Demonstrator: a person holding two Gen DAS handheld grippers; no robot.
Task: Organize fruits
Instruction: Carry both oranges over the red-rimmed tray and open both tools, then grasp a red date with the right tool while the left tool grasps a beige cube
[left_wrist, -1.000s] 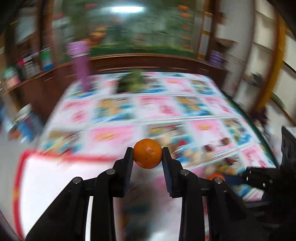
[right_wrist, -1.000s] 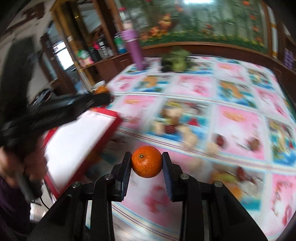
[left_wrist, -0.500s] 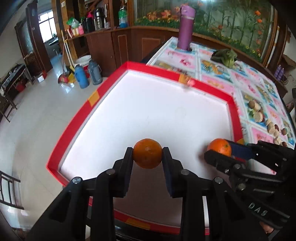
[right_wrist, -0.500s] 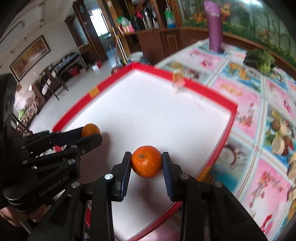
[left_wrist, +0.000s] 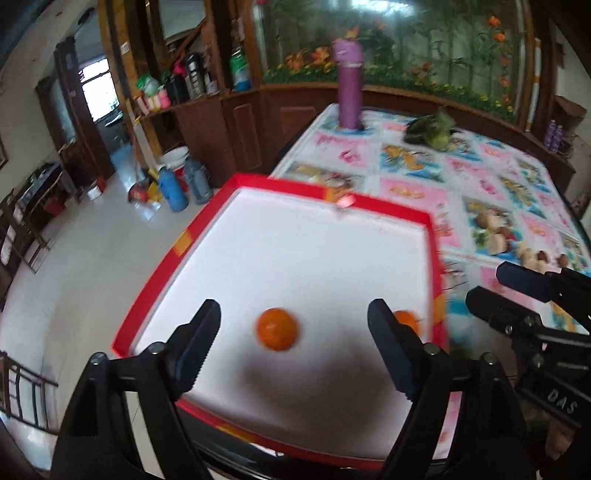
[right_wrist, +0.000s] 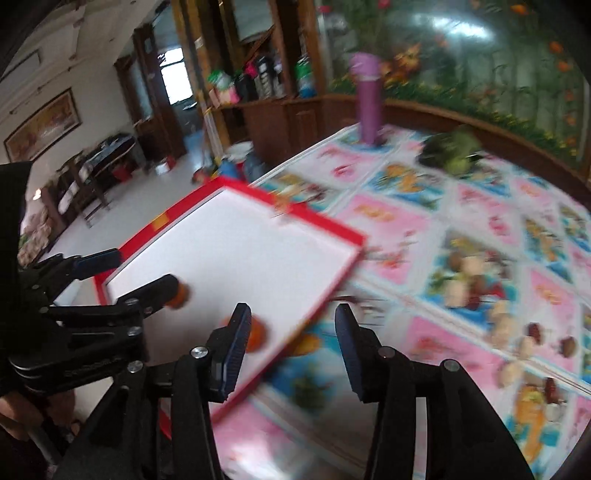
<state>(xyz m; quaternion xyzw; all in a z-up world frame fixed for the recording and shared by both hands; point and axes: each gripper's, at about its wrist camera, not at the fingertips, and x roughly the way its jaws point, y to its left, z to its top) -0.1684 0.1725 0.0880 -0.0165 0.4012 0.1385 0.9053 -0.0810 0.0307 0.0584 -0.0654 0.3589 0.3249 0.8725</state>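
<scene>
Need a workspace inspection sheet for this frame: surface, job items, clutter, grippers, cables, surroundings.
Surface: table under a colourful printed cloth; red-rimmed white tray at its near corner.
Job's things: two oranges on the tray floor, one between the left jaws but untouched, the other near the tray's right rim, partly hidden.
Clutter: purple bottle upright and a green bundle at the far end.
Grippers: left gripper open over the tray; right gripper open over the tray's edge; neither holds anything.
Cables: nothing seen.
Surroundings: wooden cabinets, bottles on the floor, tiled floor, planted mural wall.
</scene>
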